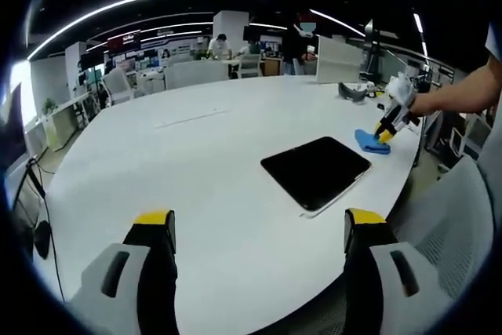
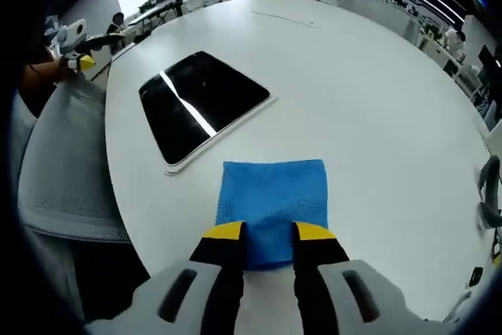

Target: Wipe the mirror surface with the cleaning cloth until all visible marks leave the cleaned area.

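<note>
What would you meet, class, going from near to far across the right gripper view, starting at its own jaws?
Right gripper, its jaws either side of the near edge of the blue cleaning cloth → mirror → bare white table → office desks beyond.

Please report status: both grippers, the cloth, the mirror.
Left gripper open, over bare table. Right gripper jaws straddling near edge of blue cloth, grip unconfirmed. Mirror flat beside cloth, not yet touched. Nothing between them.
</note>
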